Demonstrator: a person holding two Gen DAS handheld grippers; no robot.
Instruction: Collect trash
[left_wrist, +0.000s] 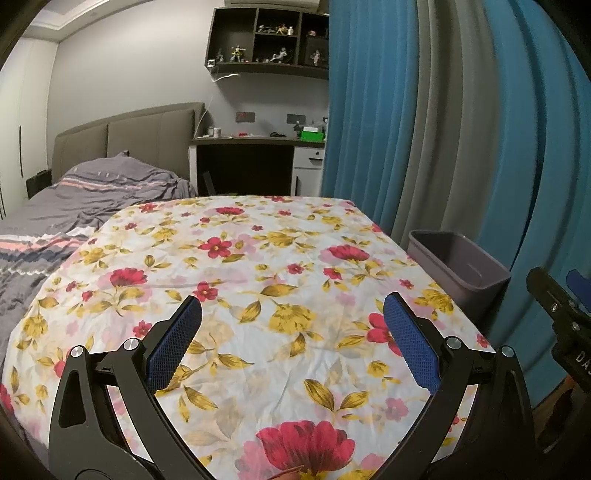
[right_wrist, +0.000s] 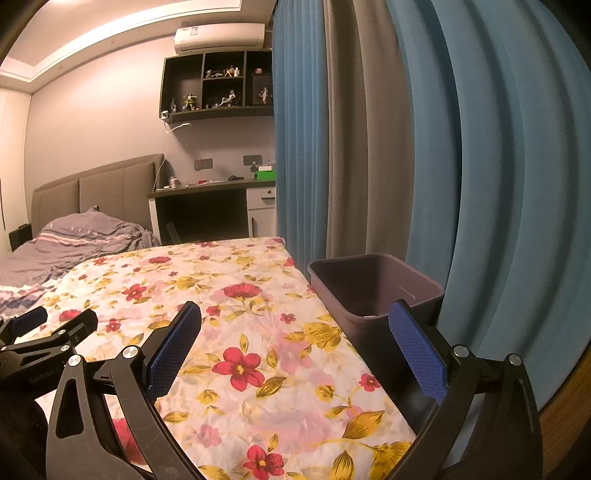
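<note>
No trash shows on the floral cloth covering the desk; the grey bin stands just beside its right edge, by the blue curtain, with something pale at its bottom, possibly trash. Collection looks nearly finished. Both the left gripper and right gripper are spread, holding nothing. Writing on the gripper bodies is too small to read.
</note>
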